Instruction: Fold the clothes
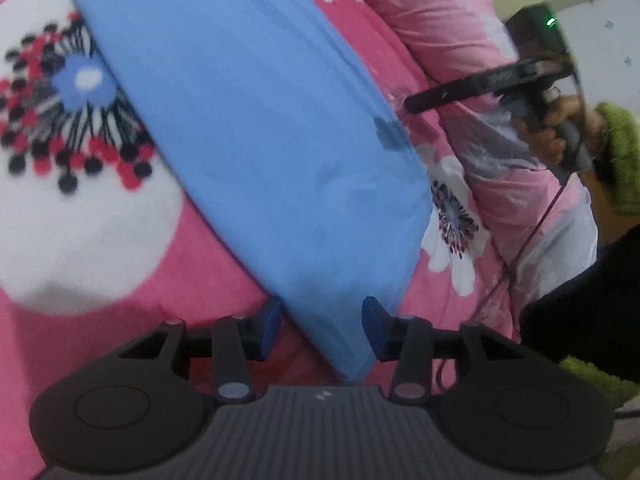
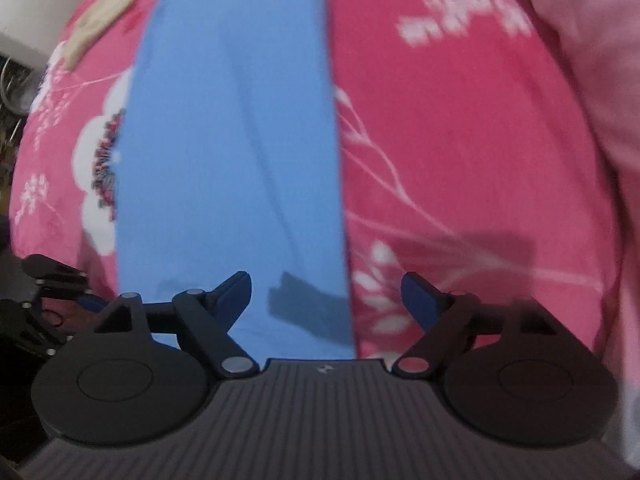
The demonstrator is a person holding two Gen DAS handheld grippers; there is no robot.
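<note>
Between my left gripper (image 1: 322,320) pads sits the blue cloth (image 1: 256,120), jaws half apart, not pinching. Right gripper (image 2: 326,300) gapes wide, empty. Closing now risks snagging the pink bedsheet (image 2: 460,140) too.

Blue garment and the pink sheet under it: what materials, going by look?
Blue garment: thin woven fabric, likely cotton or a blend; matte, smooth, with soft creases and a crisp folded edge. Pink sheet: printed woven bedding with a flower pattern, matte, probably cotton or polyester; the blur hides the weave.
</note>
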